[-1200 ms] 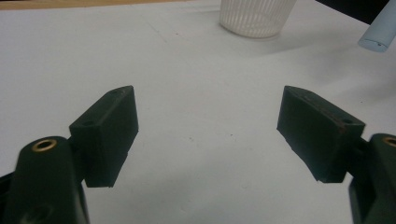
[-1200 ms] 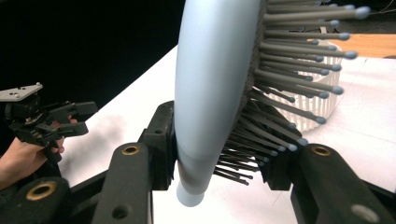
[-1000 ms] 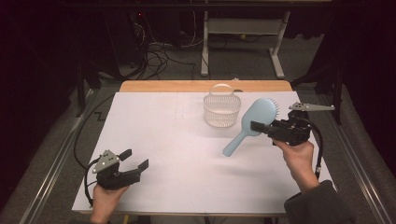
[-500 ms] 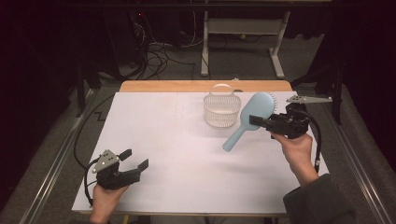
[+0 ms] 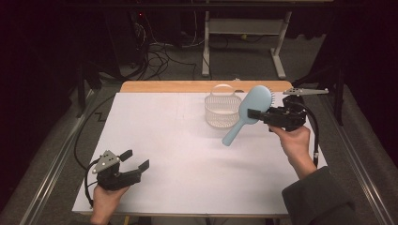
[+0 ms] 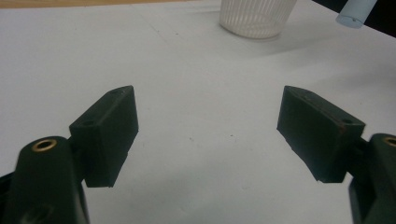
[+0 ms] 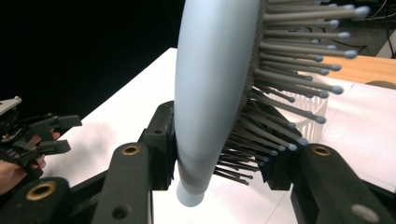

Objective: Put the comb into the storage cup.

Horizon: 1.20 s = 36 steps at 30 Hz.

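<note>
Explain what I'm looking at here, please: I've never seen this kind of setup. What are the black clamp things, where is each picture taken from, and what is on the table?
No robot here: a person holds a hand-held two-jaw tool in each hand. The high view looks down from above the person's side of the white table. The left gripper rests low near the front edge, its jaws wide apart with nothing between them; the left gripper view looks along those jaws at bare tabletop. The right gripper is lifted above the table and shut on a light blue hairbrush, clamping it where the head narrows toward the handle; the handle slants down toward the table. In the right gripper view, one pad presses the brush's smooth back and the other sits among its bristles. A small white basket with a handle stands on the table just beside the brush.
</note>
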Tool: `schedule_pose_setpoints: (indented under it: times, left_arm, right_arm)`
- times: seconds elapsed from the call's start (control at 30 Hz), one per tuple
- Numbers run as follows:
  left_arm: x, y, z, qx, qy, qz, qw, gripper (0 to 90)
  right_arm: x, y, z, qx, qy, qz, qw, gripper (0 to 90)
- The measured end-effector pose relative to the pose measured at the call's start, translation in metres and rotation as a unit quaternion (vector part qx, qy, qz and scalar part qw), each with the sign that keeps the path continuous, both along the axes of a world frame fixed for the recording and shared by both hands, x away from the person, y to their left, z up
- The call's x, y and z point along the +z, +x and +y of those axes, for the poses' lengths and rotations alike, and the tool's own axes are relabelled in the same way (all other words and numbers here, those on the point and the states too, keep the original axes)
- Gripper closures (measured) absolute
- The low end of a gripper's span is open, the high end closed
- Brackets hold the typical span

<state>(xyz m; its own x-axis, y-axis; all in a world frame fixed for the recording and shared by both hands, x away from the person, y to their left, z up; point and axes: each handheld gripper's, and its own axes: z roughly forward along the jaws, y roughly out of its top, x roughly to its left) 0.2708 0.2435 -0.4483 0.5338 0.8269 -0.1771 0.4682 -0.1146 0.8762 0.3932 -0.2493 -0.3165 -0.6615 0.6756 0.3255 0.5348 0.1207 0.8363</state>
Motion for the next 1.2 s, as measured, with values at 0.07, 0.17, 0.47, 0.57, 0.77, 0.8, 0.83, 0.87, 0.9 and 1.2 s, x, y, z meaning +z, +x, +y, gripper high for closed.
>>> schedule_pose_setpoints:
  times: [0.07, 0.17, 0.47, 0.57, 0.77, 0.8, 0.83, 0.87, 0.9, 1.2]
  left_arm:
    - [0.000, 0.000, 0.000, 0.000, 0.000, -0.001, 1.0000, 19.9]
    - [0.000, 0.000, 0.000, 0.001, 0.000, -0.001, 1.0000, 19.9]
    - [0.000, 0.000, 0.000, 0.002, 0.001, -0.001, 1.0000, 19.9]
    - [0.000, 0.000, 0.000, 0.001, 0.001, -0.001, 1.0000, 19.9]
    - [0.000, 0.000, 0.000, 0.001, 0.001, 0.000, 1.0000, 19.9]
    - [0.000, 0.000, 0.000, 0.000, 0.001, -0.001, 1.0000, 19.9]
    - [0.000, 0.000, 0.000, 0.000, 0.001, -0.001, 1.0000, 19.9]
    - [0.000, 0.000, 0.000, 0.000, 0.001, -0.001, 1.0000, 19.9]
    - [0.000, 0.000, 0.000, -0.001, 0.002, 0.000, 1.0000, 19.9]
    - [0.000, 0.000, -0.001, -0.002, 0.004, -0.001, 1.0000, 19.9]
  right_arm:
    - [0.001, 0.003, -0.001, -0.003, 0.001, 0.001, 1.0000, 55.5]
    - [0.002, 0.006, -0.002, -0.009, 0.001, 0.001, 1.0000, 55.5]
    - [0.007, 0.016, -0.003, -0.021, -0.003, 0.001, 0.9998, 55.5]
    - [0.009, 0.019, -0.003, -0.024, -0.003, -0.001, 0.9997, 55.5]
    - [0.015, 0.024, -0.003, -0.029, -0.009, -0.005, 0.9995, 55.4]
    - [0.015, 0.025, -0.003, -0.030, -0.009, -0.005, 0.9995, 55.4]
    - [0.016, 0.026, -0.002, -0.030, -0.010, -0.006, 0.9995, 55.4]
    - [0.017, 0.027, -0.002, -0.032, -0.009, -0.006, 0.9994, 55.4]
    - [0.017, 0.028, -0.002, -0.033, -0.009, -0.006, 0.9994, 55.4]
    - [0.025, 0.037, 0.002, -0.043, -0.008, -0.010, 0.9990, 55.5]
